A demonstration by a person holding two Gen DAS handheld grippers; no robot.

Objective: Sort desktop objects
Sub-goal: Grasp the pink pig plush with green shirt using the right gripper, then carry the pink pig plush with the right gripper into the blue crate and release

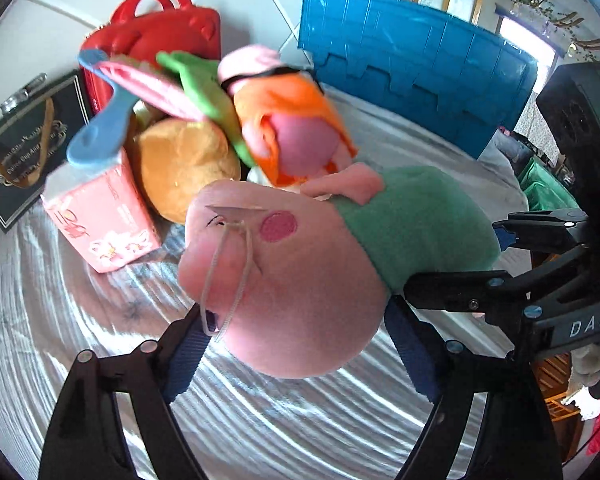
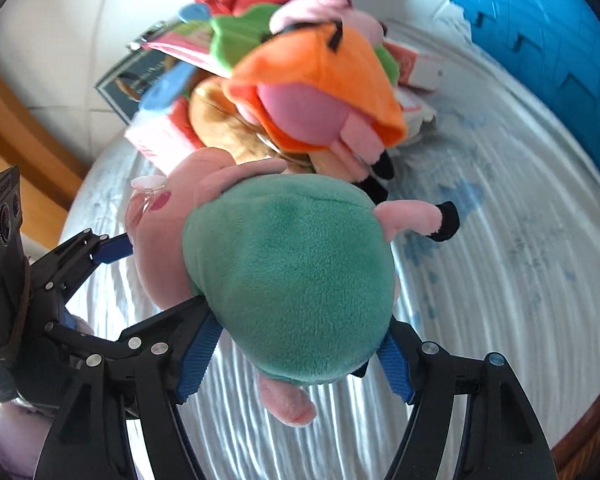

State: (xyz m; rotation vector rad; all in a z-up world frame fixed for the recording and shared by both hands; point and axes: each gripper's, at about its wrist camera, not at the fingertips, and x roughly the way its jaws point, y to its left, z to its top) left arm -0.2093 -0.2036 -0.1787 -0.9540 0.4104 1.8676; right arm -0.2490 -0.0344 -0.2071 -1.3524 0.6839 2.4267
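Note:
A pink pig plush in a green dress (image 1: pixel 412 216) hangs just over the table, held at both ends. My left gripper (image 1: pixel 298 312) is shut on its pink head (image 1: pixel 292 280), a blue pad against each side. A paper tag on a string dangles from the head. My right gripper (image 2: pixel 300 330) is shut on the green body (image 2: pixel 292 272), with its pads (image 2: pixel 200 360) pressed into the fleece. Each gripper also shows in the other view: the right gripper (image 1: pixel 452 260) on the body, the left gripper (image 2: pixel 160 272) at the head.
Behind the plush is a pile: a pig plush in orange (image 1: pixel 292 120), a brown plush (image 1: pixel 180 164), a pink box (image 1: pixel 100 220), a blue spoon (image 1: pixel 100 132) and a red toy case (image 1: pixel 160 32). A blue crate (image 1: pixel 412 68) stands at the back right, a black box (image 1: pixel 24 148) at left. A silvery cloth (image 1: pixel 100 360) covers the table.

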